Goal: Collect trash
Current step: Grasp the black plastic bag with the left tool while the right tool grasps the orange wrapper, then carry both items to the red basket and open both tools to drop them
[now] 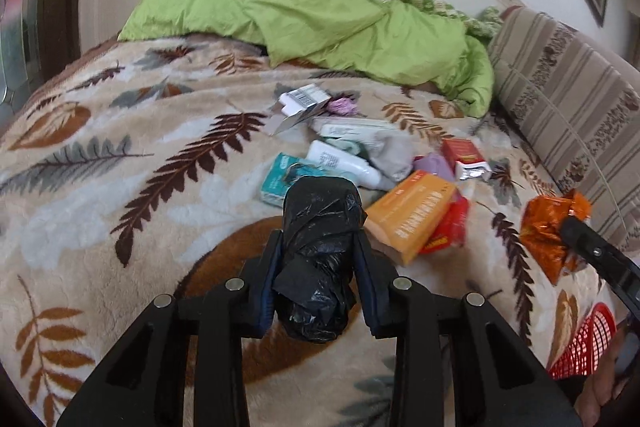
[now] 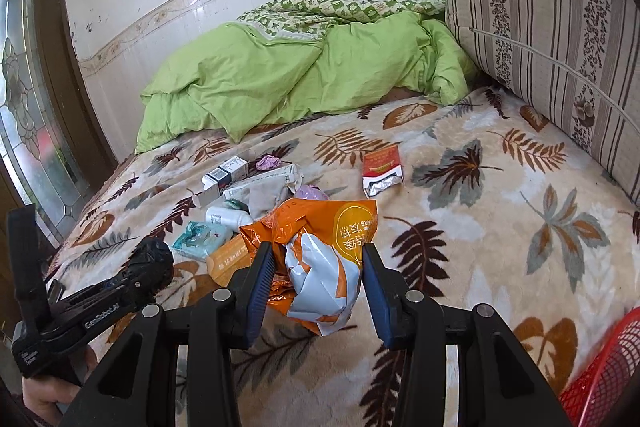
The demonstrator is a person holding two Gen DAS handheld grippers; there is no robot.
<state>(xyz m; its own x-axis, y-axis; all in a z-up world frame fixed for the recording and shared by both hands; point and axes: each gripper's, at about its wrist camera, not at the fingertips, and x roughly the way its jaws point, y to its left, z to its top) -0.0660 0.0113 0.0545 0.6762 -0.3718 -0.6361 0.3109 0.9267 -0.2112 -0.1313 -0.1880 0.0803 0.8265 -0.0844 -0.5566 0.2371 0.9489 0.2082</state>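
My left gripper is shut on a crumpled black plastic bag and holds it above the leaf-patterned blanket. It also shows in the right wrist view at the lower left. My right gripper is shut on an orange and white snack wrapper; the wrapper shows in the left wrist view at the right. A pile of trash lies on the bed: an orange box, a white bottle, a teal packet, a red cigarette pack, a small white carton.
A red mesh basket stands at the lower right, off the bed's front edge; it shows in the left wrist view too. A green quilt lies at the back by the wall. A striped cushion stands at the right.
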